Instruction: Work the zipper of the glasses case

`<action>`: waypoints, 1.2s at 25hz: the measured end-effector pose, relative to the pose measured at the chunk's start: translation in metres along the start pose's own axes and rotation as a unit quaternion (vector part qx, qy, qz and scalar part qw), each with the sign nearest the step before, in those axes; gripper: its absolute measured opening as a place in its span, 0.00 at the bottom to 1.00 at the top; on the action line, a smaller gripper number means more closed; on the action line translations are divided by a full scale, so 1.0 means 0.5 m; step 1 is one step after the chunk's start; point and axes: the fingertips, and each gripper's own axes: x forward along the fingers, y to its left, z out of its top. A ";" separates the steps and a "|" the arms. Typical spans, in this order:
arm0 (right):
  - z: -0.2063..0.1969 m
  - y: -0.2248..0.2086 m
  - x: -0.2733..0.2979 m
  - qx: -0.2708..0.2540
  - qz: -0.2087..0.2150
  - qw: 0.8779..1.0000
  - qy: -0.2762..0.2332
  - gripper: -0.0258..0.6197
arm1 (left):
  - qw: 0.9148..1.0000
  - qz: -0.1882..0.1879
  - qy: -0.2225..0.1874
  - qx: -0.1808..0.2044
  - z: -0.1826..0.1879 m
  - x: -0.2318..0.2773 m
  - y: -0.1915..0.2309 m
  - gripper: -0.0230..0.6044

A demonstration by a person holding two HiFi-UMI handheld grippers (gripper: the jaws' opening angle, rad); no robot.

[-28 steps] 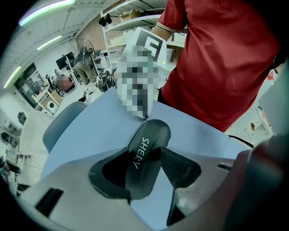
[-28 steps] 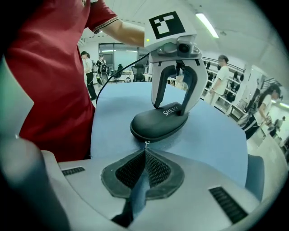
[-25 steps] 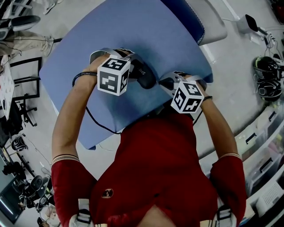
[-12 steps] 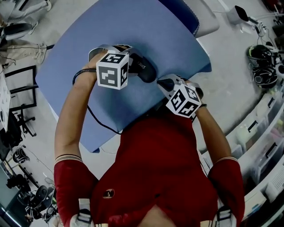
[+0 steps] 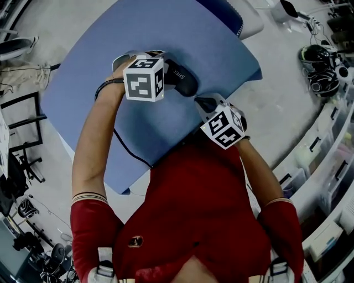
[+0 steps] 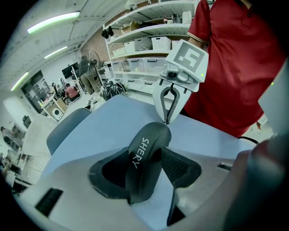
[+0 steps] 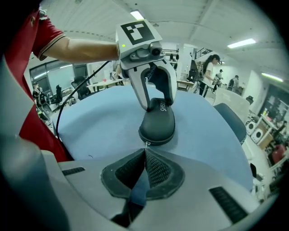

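Note:
A black glasses case [image 5: 182,80] marked SHERY lies on the blue table [image 5: 166,33]. My left gripper [image 5: 170,77] is shut across its middle; in the left gripper view the case [image 6: 143,158] fills the gap between the pads [image 6: 180,168]. My right gripper [image 5: 202,103] stands at the case's near end, jaws shut. In the right gripper view its tips [image 7: 145,151] pinch the small silver zipper pull [image 7: 146,144] at the rim of the case [image 7: 158,126]. The left gripper view shows the right gripper [image 6: 167,121] touching the case's far end.
A black cable [image 5: 130,146] runs from the left gripper over the table towards the person in a red shirt. A blue chair [image 5: 229,16] stands at the far table edge. Shelves with bins [image 5: 326,166] and dark headgear [image 5: 318,66] are off to the right.
Both grippers keep their holds. The right gripper's cube has swung a little to the left, closer to the person's body, and the head view has shifted slightly.

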 end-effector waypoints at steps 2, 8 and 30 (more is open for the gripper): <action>-0.001 0.002 -0.001 0.021 -0.012 1.000 0.000 0.04 | 1.000 0.001 -0.002 0.000 0.002 0.002 0.000 0.37; 0.005 0.023 0.008 0.040 -0.031 0.999 0.010 0.05 | 1.000 0.007 -0.010 -0.002 0.003 0.004 0.001 0.37; 0.019 0.033 0.045 0.135 -0.087 0.987 -0.002 0.06 | 0.998 0.048 -0.041 0.005 0.006 -0.002 -0.004 0.37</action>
